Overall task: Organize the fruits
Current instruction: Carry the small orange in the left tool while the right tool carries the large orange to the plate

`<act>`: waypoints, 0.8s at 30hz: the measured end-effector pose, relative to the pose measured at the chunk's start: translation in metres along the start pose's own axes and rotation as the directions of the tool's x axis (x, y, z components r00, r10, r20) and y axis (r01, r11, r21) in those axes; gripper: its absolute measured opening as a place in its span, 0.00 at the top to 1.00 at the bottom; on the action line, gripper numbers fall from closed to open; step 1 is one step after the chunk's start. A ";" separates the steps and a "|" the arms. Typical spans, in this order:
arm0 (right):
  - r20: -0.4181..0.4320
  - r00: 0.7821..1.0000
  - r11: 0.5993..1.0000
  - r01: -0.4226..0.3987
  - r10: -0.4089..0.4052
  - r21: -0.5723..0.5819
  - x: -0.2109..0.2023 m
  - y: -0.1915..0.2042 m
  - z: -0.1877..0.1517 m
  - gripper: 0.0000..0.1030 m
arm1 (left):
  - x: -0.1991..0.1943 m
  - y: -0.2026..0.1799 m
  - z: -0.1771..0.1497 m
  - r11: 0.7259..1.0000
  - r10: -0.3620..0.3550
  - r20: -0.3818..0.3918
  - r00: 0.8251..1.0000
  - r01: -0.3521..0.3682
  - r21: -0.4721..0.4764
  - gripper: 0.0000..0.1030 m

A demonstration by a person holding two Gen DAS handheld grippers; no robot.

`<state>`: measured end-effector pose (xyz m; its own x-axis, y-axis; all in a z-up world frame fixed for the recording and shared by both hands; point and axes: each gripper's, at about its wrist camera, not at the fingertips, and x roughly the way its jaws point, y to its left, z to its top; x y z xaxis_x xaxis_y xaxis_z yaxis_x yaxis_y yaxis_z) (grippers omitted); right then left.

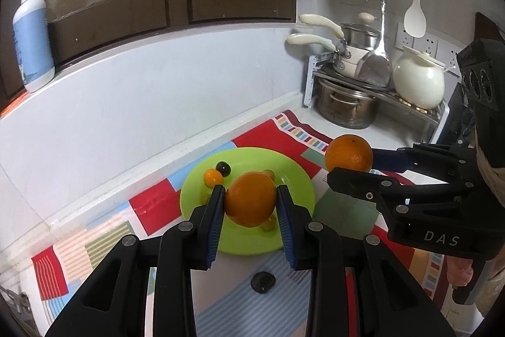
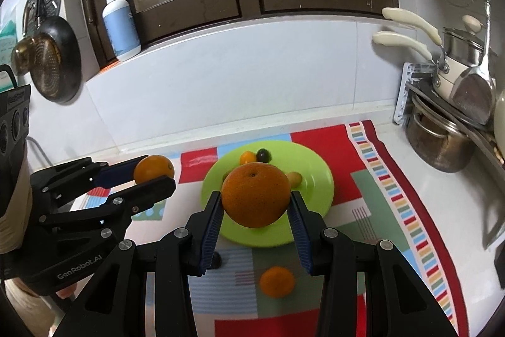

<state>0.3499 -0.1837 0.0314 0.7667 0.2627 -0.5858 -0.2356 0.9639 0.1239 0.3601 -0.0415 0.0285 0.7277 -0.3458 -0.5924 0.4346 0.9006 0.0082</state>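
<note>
My left gripper (image 1: 251, 204) is shut on an orange (image 1: 251, 199) and holds it above the green plate (image 1: 293, 179). My right gripper (image 2: 255, 204) is shut on a larger orange (image 2: 255, 195), also above the green plate (image 2: 315, 176). Each gripper shows in the other's view: the right one (image 1: 350, 166) at the right, the left one (image 2: 154, 176) at the left. On the plate lie a small orange fruit (image 1: 213, 177), a dark grape (image 1: 223, 168) and small yellowish fruits (image 2: 295, 178). A small orange (image 2: 277, 281) and a dark fruit (image 1: 262, 281) lie on the cloth in front of the plate.
A patchwork cloth (image 2: 394, 195) covers the counter. A rack with pots and pans (image 1: 350, 78) and a white jar (image 1: 418, 81) stands at the back right. A pump bottle (image 2: 120, 24) stands on the window sill. A pan (image 2: 50, 59) hangs at the left.
</note>
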 end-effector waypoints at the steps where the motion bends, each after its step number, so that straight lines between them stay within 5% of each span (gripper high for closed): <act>1: 0.000 1.000 1.000 0.001 -0.001 -0.004 0.002 0.000 0.002 0.58 | 0.003 0.001 0.002 1.000 -0.001 -0.003 1.000 0.001 -0.006 0.68; 24: -0.114 0.993 1.000 0.012 -0.010 0.020 0.089 -0.030 0.012 0.58 | 0.100 0.029 0.010 0.999 -0.010 -0.116 0.993 0.006 -0.039 0.68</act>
<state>0.4320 -0.1888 -0.0150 0.6960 0.2465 -0.6744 -0.2144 0.9677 0.1325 0.4506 -0.0523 -0.0220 0.6568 -0.3222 -0.6817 0.4179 0.9081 -0.0266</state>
